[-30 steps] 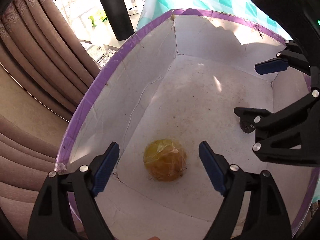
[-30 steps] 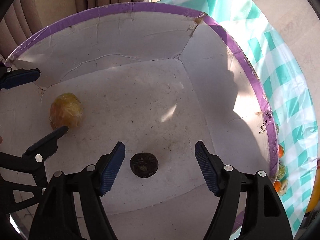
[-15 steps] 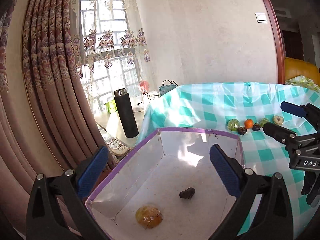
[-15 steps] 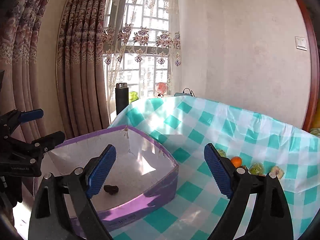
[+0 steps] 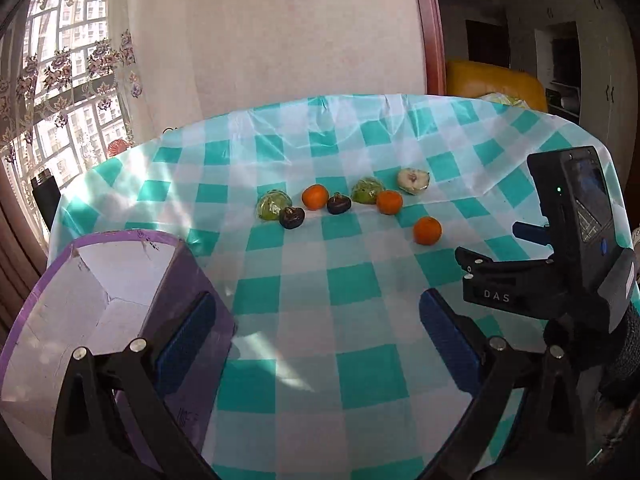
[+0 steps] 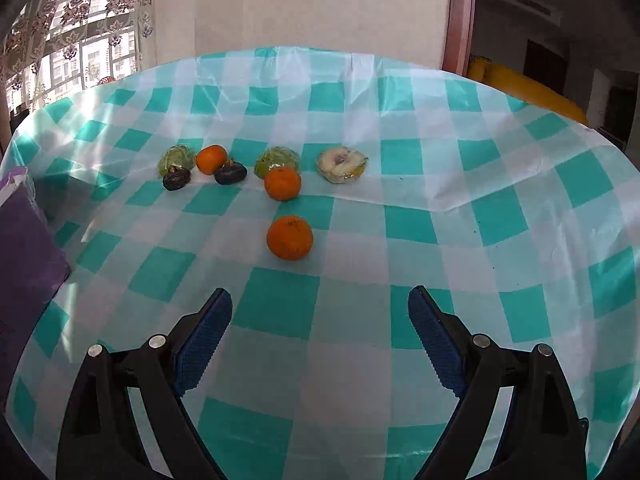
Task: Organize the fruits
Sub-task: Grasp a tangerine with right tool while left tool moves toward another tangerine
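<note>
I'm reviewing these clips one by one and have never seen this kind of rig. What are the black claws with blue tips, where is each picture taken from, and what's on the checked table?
There is no robot here: a person holds a two-finger gripper in each hand, and a fisheye camera on each one looks forward along its fingers. One picture comes from the left gripper, the other from the right gripper. Both are open and hold nothing. In the left view the right gripper's body shows at the right edge.

On the checked tablecloth lie three oranges, the nearest orange apart from the rest, two dark fruits, two wrapped green fruits and a pale cut fruit. At the left stands a purple-edged box.
</note>
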A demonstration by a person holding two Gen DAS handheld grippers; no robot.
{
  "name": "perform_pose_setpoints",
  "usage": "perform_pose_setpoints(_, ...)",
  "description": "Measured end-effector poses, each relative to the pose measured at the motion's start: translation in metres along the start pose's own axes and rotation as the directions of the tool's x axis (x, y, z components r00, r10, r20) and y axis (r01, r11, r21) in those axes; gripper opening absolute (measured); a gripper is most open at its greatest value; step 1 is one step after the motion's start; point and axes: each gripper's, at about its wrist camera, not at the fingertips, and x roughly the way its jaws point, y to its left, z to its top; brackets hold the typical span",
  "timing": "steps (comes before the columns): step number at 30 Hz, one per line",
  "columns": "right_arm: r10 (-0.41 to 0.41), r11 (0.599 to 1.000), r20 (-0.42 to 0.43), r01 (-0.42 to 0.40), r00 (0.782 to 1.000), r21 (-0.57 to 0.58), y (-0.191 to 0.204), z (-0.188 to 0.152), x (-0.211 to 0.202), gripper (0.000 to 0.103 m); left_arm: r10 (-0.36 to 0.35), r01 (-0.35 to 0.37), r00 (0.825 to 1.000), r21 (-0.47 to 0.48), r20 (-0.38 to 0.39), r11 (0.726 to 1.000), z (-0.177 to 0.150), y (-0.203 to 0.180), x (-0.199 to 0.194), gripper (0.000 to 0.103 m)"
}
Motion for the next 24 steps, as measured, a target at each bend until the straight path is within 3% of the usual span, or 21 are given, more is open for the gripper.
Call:
perform_pose_setpoints(3,0.019,0.999,-0.031,-0.018,0.999,0.031,-0.006,0.008,0.021,0.082,0.016,-0.018,0.996,-0.032,-0.089,0.999,-0.001,-0.002,0.046,0.101)
perform_pose_setpoints(7,0.063,0.998,-0.084,-0.065,0.994,-0.012,0.008,0.021,0.047,0.073,0.012,-0.024,0.987,-0.073,-0.160,0.997,-0.002,0.003,0.088,0.101)
perform_pose_setpoints(14,0.103,0.993,-0.147,-0.110,0.984,-0.038,0.018,0.037,0.072,0.052,-0.001,-0.022,0.982,-0.119,-0.191,0.993,0.009,0.010,0.127,0.101)
perform_pose_setpoints(16,0.108,0.991,-0.146,-0.118,0.983,-0.058,0.020,0.037,0.072,0.050,-0.016,-0.011,0.980,-0.135,-0.197,0.991,0.014,0.010,0.137,0.101)
perform_pose_setpoints(17,0.123,0.990,-0.142,-0.132,0.982,-0.056,0.019,0.038,0.072,0.043,-0.020,-0.009,0.980,-0.141,-0.200,0.990,0.015,0.011,0.141,0.101)
perform_pose_setpoints(18,0.122,0.991,-0.134,-0.128,0.983,-0.038,0.015,0.038,0.071,0.036,-0.024,-0.006,0.979,-0.147,-0.204,0.989,0.018,0.010,0.146,0.101)
perform_pose_setpoints(21,0.144,0.986,-0.094,-0.135,0.985,0.099,-0.012,0.040,0.069,0.036,-0.061,0.024,0.975,-0.177,-0.212,0.984,0.026,0.008,0.161,0.101)
perform_pose_setpoints(24,0.111,0.963,-0.059,-0.093,0.992,0.253,-0.042,0.039,0.068,0.036,-0.082,0.045,0.974,-0.175,-0.210,0.983,0.038,-0.005,0.178,0.101)
